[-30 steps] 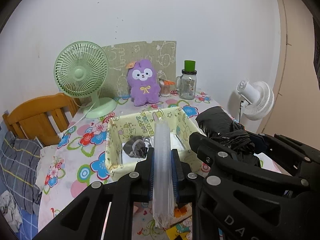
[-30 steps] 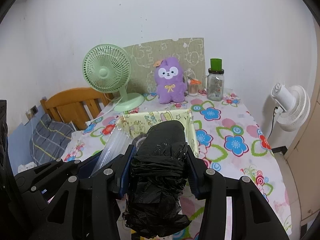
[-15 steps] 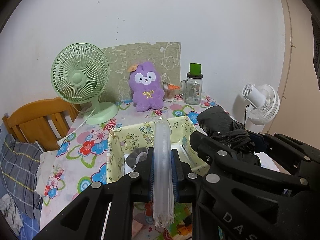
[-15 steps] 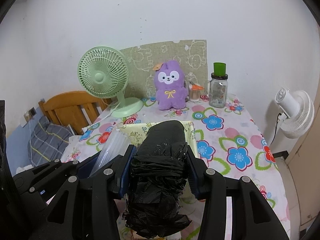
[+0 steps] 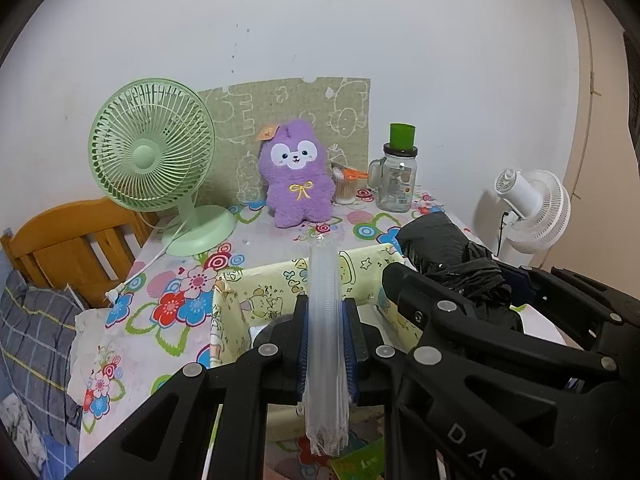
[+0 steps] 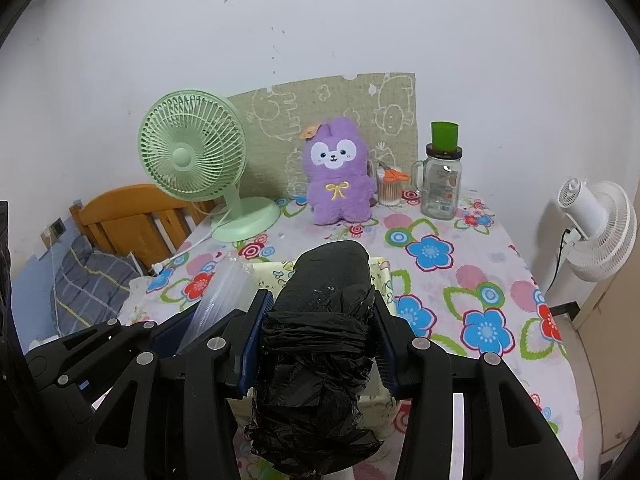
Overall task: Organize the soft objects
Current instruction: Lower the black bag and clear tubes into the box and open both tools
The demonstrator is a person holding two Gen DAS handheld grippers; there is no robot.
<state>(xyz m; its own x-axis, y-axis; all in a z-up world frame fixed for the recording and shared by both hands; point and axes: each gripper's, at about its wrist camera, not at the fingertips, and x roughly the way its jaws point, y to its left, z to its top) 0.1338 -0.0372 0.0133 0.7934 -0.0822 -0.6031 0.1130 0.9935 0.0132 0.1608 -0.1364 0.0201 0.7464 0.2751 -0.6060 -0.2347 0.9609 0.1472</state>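
My left gripper (image 5: 325, 344) is shut on a flat stack of clear plastic bags (image 5: 324, 304) that sticks out forward between the pads. My right gripper (image 6: 320, 340) is shut on a crumpled black plastic bag bundle (image 6: 324, 312), also seen at the right of the left wrist view (image 5: 448, 248). Both bundles hang over a pale yellow printed fabric box (image 5: 276, 288) on the floral table; its rim (image 6: 382, 276) shows beside the black bundle. A purple plush toy (image 6: 338, 176) sits upright at the back of the table. The box's inside is mostly hidden.
A green desk fan (image 5: 152, 152) stands back left, its cord trailing over the table edge. A glass jar with a green cup (image 6: 442, 176) and a swab pot with orange scissors (image 6: 390, 190) stand beside the plush. A white fan (image 6: 596, 228) is off the right edge, a wooden bed frame (image 5: 68, 240) left.
Both grippers have moved forward over the table toward the wall with their bundles still held. The box has slid lower in both views, and the fan and plush look larger.
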